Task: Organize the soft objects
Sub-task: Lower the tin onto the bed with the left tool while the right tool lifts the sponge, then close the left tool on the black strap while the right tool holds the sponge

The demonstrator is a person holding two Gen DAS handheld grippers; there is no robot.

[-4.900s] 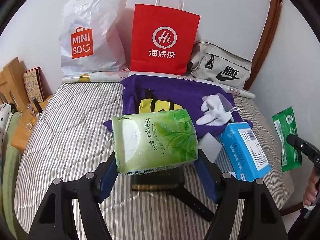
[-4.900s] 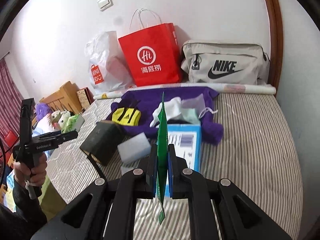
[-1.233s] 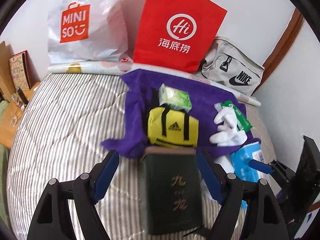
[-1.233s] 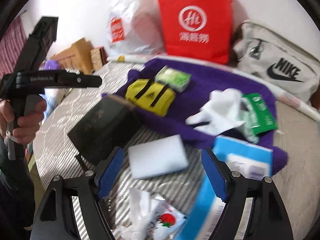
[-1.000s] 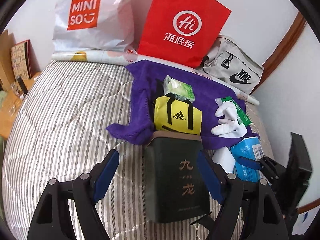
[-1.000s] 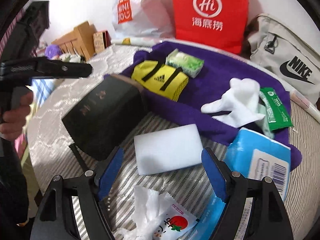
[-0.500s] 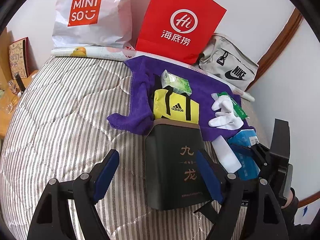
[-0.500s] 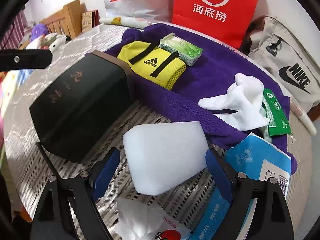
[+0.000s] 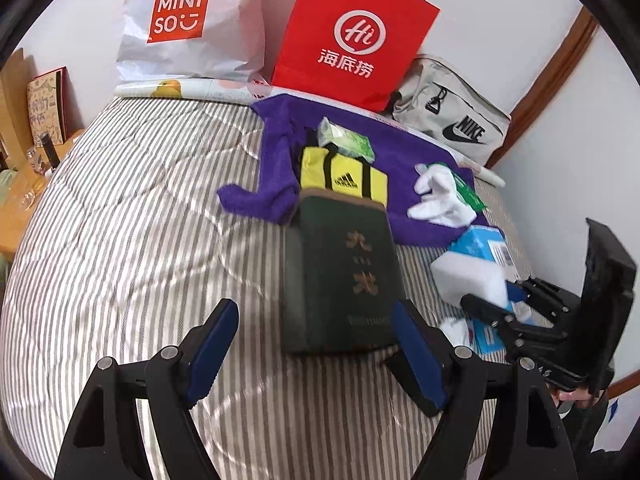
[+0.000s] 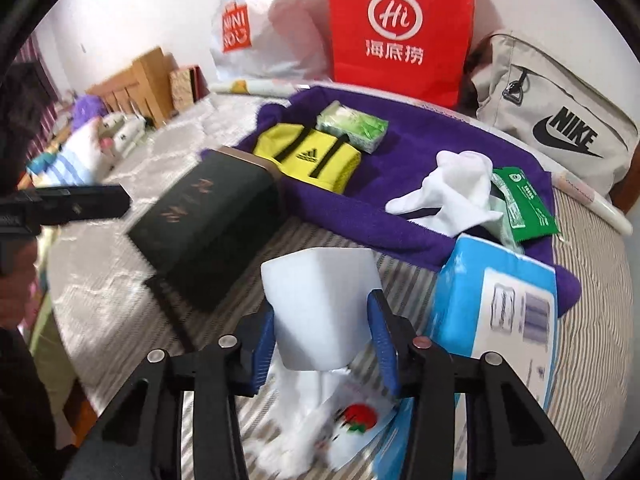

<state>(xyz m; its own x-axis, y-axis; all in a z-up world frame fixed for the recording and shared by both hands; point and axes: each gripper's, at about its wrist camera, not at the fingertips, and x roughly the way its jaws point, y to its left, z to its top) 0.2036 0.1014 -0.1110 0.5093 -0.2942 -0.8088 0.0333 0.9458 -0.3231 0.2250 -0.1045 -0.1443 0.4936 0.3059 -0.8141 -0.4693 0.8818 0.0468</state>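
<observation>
Right gripper (image 10: 322,344) is closing, its blue-padded fingers (image 10: 380,332) pressing both sides of the white foam sponge block (image 10: 320,304), tilted up over the grey-striped bed (image 9: 120,240), just beside the blue tissue pack (image 10: 496,300) with its barcode label. Left gripper (image 9: 316,356) hangs spread wide, grasping nothing, the dark green box with gold characters (image 9: 344,276) lying beyond its fingers. On the purple towel (image 10: 400,168): a yellow Adidas bag (image 10: 308,156) touching a green tissue packet (image 10: 352,124), and a white glove (image 10: 452,196) beside a green sachet (image 10: 524,208). Against the wall, a white MINISO plastic bag (image 9: 188,20), a red paper bag marked Hi with Chinese characters (image 9: 352,36), and a beige Nike pouch (image 9: 452,124).
</observation>
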